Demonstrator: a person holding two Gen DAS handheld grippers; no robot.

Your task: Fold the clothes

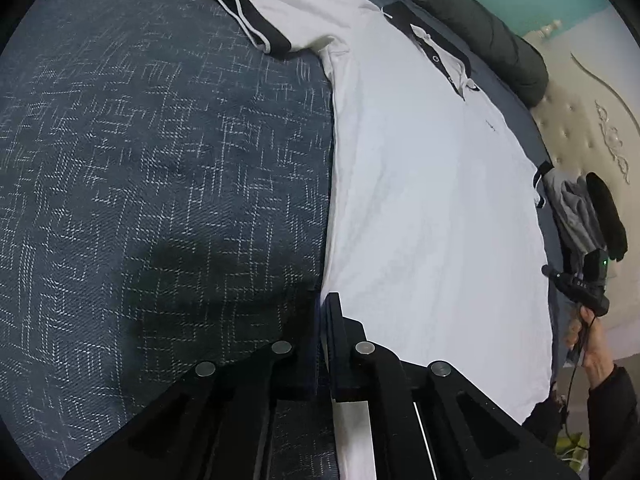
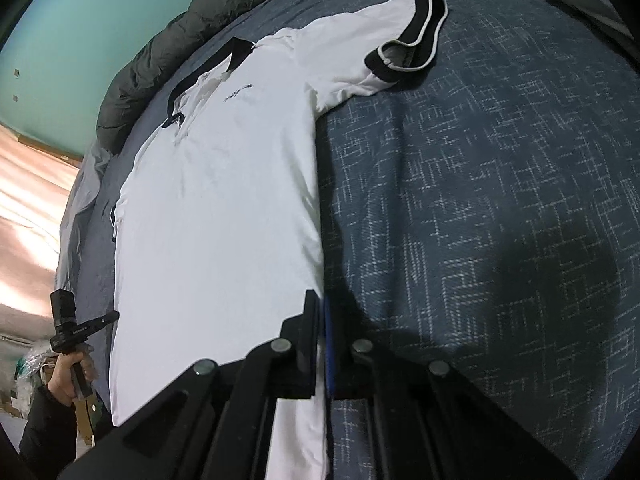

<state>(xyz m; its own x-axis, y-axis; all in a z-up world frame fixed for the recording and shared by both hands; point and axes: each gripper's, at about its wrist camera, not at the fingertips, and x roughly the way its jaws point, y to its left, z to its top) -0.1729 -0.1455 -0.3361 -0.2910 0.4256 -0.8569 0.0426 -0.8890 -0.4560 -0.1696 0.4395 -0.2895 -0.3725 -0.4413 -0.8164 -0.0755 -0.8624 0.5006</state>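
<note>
A white polo shirt with black collar and black sleeve cuffs lies flat, front up, on a dark blue patterned bedspread. My left gripper is shut on the shirt's left side edge near the hem. My right gripper is shut on the shirt's opposite side edge near the hem. Each gripper shows in the other's view: the right one at the far right, the left one at the far left, both hand-held.
A dark grey rolled duvet lies along the bed's far edge beyond the collar. A cream tufted headboard and grey clothes are at the right. A teal wall stands behind. The bedspread spreads wide beside the shirt.
</note>
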